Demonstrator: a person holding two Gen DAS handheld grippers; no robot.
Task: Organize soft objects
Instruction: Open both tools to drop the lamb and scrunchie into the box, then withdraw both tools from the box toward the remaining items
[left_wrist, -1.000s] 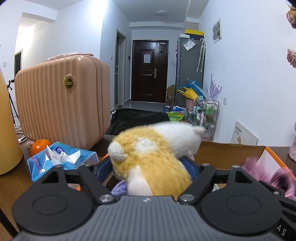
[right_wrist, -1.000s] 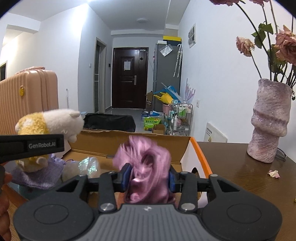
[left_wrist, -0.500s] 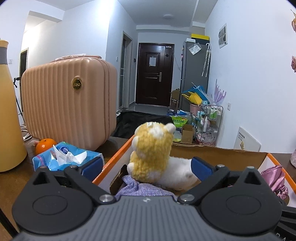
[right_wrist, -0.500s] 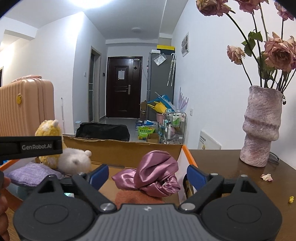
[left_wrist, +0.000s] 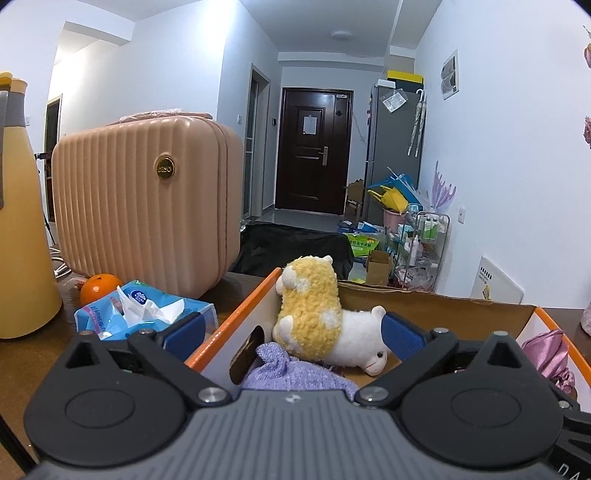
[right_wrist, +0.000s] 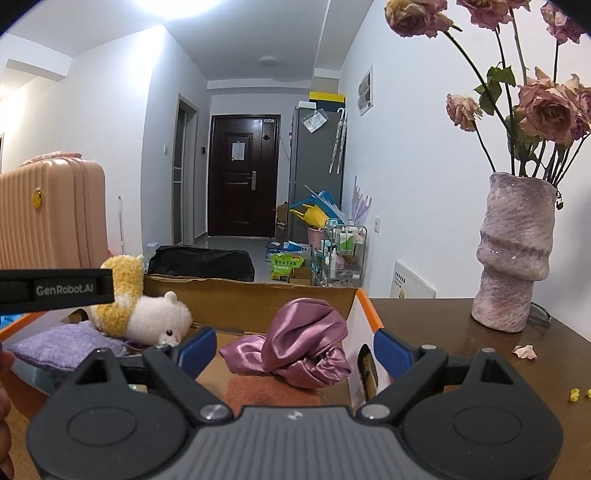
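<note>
Pink suitcase (left_wrist: 147, 206) — tissues (left_wrist: 144, 314), orange (left_wrist: 98, 293) beside.

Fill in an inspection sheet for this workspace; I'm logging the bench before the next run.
Surface: brown table, petal bits lying on it.
Job's things: alpaca toy, lilac pouch and pink satin cloth in the box.
Clutter: suitcase, orange, tissue pack, yellow bottle, vase.
Grippers: left gripper open; right gripper opening, gripping nothing.
Cables: nothing seen.
Surroundings: hallway, dark door.
</note>
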